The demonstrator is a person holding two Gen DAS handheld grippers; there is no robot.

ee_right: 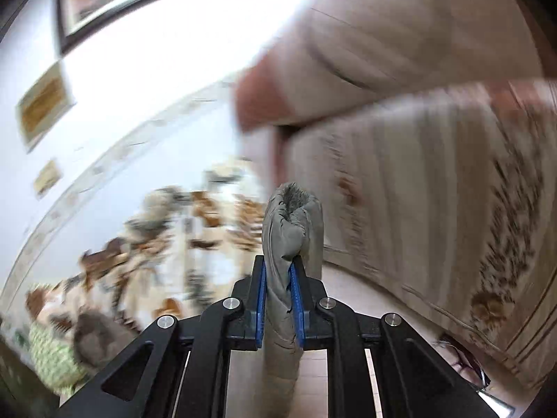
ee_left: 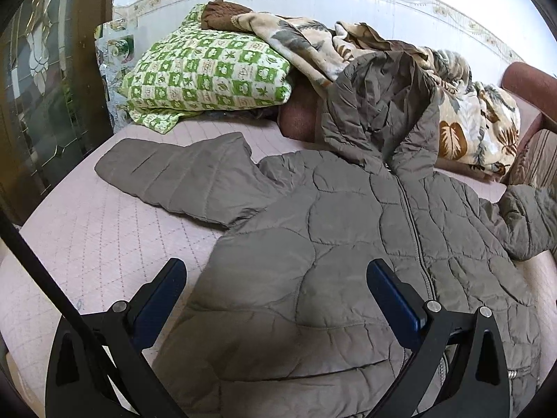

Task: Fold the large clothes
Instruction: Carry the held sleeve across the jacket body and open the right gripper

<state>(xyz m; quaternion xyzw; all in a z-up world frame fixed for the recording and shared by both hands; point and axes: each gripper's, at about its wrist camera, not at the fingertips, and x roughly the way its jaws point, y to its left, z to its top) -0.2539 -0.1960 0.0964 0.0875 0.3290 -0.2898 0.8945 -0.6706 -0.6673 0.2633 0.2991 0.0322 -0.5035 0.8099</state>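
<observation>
We see 1 grey quilted jacket [ee_left: 348,244] spread mid-bed, zip up, hood toward the far edge; 1 green checked pillow [ee_left: 209,73], 1 leaf-print blanket [ee_left: 470,125] along that edge; pink quilted bed cover [ee_left: 87,244], white wall w/ border; left gripper [ee_left: 276,275] jaws wide, holding nothing, over the hem; right gripper [ee_right: 278,271] clamped on a sleeve cuff [ee_right: 292,223]; right view blurred.

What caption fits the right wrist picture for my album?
The right hand-held gripper pinches a grey jacket cuff while the room blurs past.
</observation>
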